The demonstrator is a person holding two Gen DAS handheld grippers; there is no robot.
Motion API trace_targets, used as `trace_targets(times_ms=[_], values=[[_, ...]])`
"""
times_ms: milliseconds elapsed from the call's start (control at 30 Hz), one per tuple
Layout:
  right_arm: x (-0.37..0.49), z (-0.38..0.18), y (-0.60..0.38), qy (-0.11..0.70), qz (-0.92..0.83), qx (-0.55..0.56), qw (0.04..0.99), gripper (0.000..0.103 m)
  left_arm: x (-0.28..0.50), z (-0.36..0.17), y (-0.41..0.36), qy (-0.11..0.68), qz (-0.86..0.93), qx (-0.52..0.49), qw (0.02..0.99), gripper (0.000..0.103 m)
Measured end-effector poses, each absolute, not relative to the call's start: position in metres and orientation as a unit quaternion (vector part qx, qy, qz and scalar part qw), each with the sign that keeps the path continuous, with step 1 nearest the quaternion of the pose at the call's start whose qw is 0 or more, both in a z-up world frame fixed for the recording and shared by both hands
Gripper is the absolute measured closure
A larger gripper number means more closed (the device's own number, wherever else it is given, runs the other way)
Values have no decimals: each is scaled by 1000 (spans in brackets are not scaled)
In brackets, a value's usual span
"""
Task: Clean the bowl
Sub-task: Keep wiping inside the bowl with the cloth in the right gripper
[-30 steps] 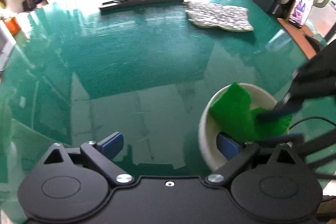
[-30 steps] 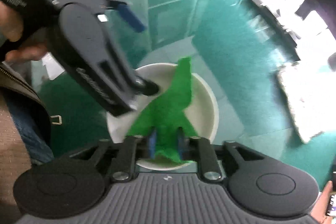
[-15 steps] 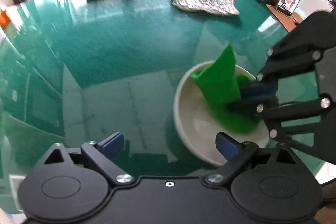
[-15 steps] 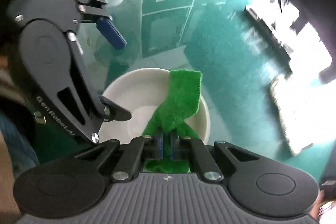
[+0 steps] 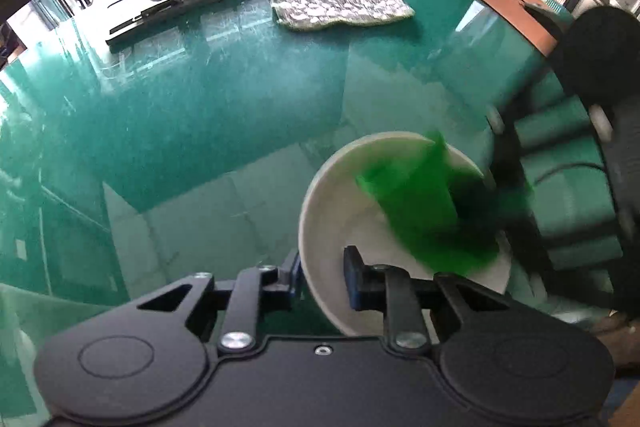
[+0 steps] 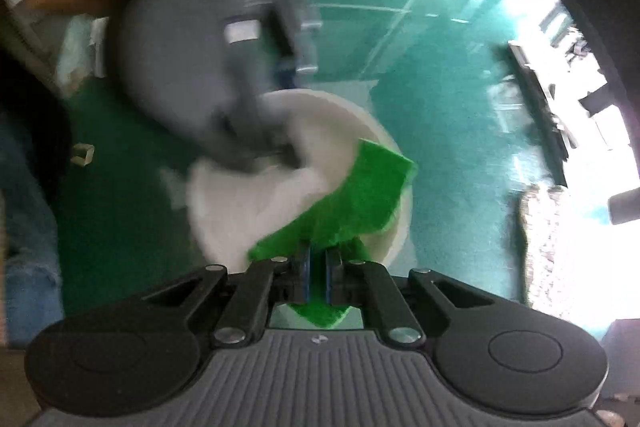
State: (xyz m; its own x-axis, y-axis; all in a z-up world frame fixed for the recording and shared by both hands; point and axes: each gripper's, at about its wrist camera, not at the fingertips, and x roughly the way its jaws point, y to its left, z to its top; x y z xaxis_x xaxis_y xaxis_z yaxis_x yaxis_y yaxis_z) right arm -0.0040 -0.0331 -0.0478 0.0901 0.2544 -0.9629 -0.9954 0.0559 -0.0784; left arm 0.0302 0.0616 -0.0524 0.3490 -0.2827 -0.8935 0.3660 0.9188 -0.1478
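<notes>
Changed: since a second ago the left hand-held gripper (image 5: 322,277) has gone from wide apart beside the bowl to clamped on its near rim; the bowl (image 5: 332,211) now sits closer in the left wrist view.
Left hand-held gripper: brought together on the bowl wall, one finger outside the rim, one inside. Bowl is pinned by it.
Right hand-held gripper (image 6: 317,269): pinched together on the green scouring pad (image 6: 352,199); pad is held at one end, the rest fans out past the fingertips.
Bowl location: white bowl (image 6: 352,131) rests on the green glass table (image 5: 200,115), directly ahead of and below both grippers.
Pad location: inside the bowl, laid against the inner wall on the side away from the left grip; both views are motion-blurred there, so exact contact cannot be confirmed.
Key relation: pad's free length runs forward from the right fingers across the bowl's interior toward the far rim; the right hand is the one over the cavity, the left only anchors the rim.
Step judged: scrubbing under way, interior wipe.
Risk judged: bowl could twist in the single rim pinch if the pad is dragged hard.
Elsewhere: patterned cloth (image 5: 340,1) lies well apart at the far table edge, not involved.
</notes>
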Motion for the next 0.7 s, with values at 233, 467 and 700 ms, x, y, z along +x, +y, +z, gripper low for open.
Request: trace_targets(times_ms=[233, 467, 700], values=[[-12, -62, -14, 352, 521, -532, 567, 96, 26, -54, 55, 527, -217, 64, 819, 80], [-22, -75, -15, 194, 548, -596, 554, 98, 22, -60, 55, 519, -220, 65, 823, 80], [-9, -74, -22, 327, 531, -553, 552, 97, 22, -60, 57, 519, -209, 49, 827, 72]])
